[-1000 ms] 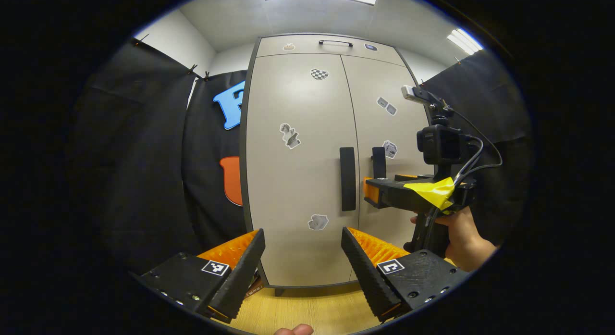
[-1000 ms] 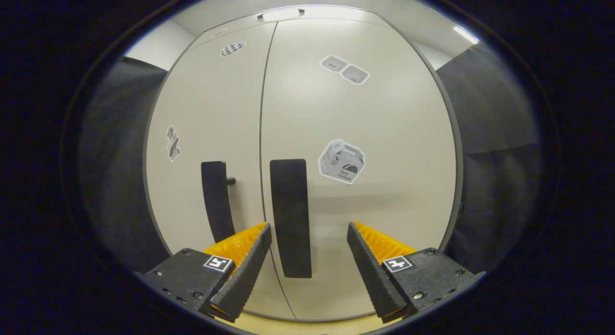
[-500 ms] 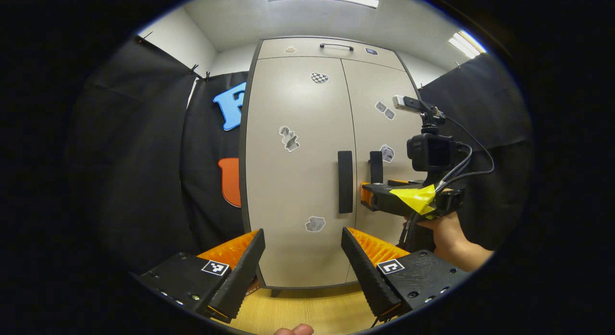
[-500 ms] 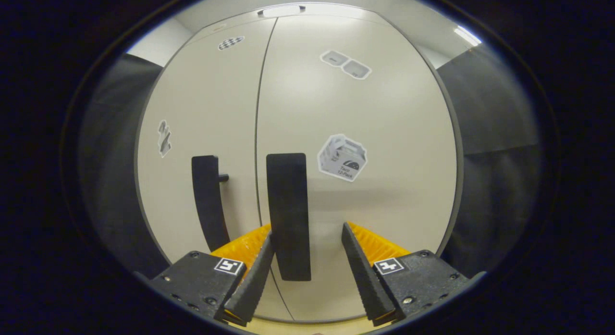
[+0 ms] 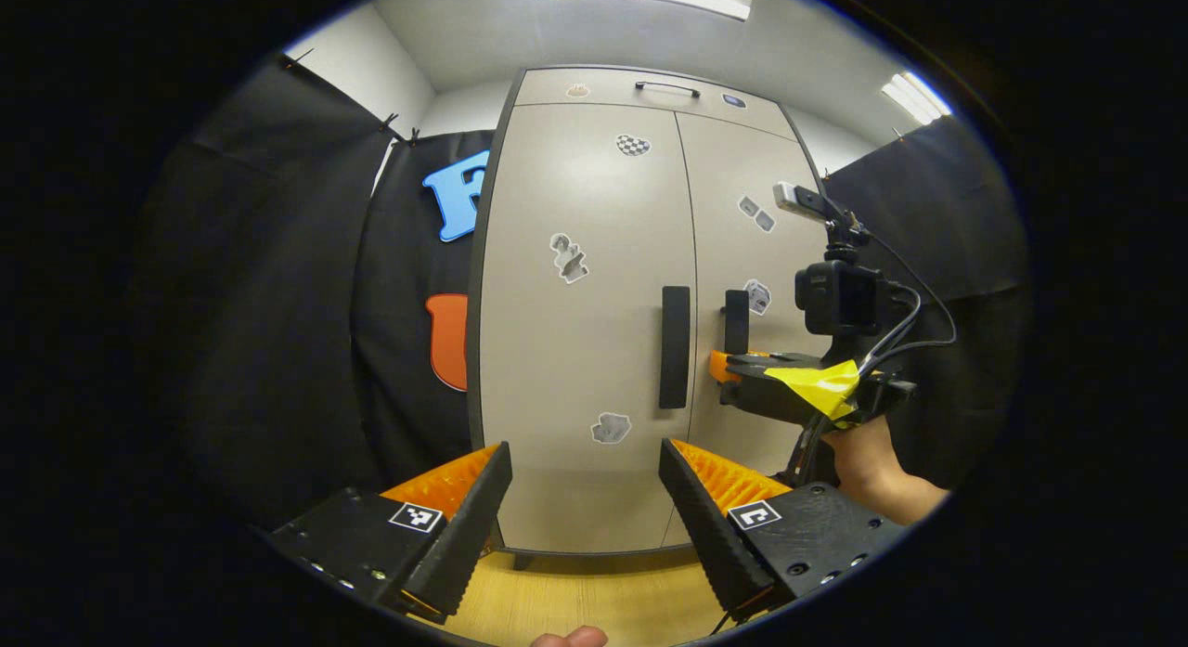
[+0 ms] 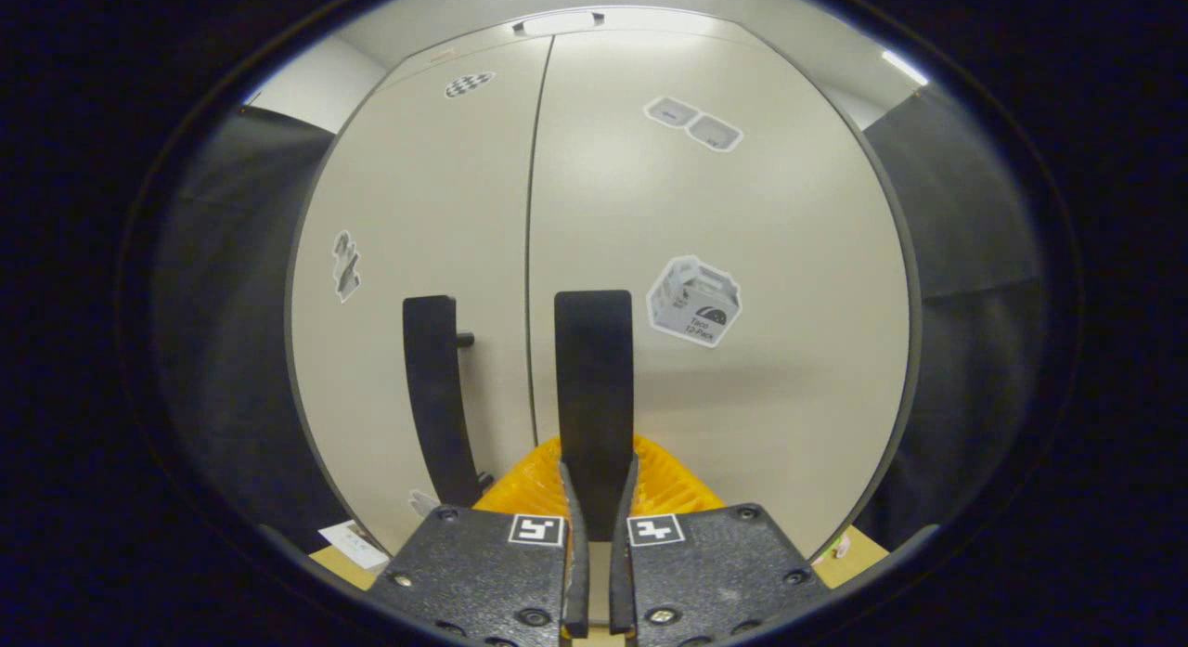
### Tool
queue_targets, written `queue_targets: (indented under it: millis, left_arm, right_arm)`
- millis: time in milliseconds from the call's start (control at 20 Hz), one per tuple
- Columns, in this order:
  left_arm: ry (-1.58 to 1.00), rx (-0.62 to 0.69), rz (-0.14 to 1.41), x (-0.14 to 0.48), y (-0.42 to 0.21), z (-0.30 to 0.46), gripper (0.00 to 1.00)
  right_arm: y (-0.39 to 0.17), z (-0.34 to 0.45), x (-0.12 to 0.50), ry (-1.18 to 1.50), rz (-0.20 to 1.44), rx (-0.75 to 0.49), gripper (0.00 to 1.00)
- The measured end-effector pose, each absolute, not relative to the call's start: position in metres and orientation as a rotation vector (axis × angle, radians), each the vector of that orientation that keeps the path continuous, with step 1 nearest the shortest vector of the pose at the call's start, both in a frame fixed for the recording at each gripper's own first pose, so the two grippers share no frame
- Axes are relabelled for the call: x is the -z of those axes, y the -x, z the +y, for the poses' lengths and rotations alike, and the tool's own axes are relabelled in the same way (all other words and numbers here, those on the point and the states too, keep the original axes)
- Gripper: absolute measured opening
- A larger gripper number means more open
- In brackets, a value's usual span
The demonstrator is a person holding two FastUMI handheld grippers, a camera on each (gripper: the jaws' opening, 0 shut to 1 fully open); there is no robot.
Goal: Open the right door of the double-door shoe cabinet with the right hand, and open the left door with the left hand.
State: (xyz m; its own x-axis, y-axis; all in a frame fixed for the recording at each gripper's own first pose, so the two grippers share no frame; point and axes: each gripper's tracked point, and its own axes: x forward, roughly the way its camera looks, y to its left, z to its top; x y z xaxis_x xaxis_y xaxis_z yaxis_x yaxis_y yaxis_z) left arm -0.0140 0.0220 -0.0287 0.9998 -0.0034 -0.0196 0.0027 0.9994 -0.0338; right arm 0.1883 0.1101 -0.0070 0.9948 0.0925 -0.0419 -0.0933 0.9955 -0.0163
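On the wood floor (image 5: 594,596) stands the shut cabinet (image 5: 585,350) — right hand-held gripper (image 6: 599,498) clamped on its right handle (image 6: 594,387), left hand-held gripper (image 5: 585,498) spread apart.

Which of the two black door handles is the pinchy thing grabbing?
The right door's handle: the right gripper is shut on its lower end. The left door's handle stands free beside it, with nothing touching it.
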Motion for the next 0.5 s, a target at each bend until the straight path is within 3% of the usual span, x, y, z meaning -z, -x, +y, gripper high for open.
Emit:
queue_targets:
  millis: [500]
  left_arm:
    - [0.040,0.000,0.033,0.037,0.011,0.019,0.96]
  right_arm:
    - [-0.161,0.108,0.007,0.014,0.046,-0.162,0.09]
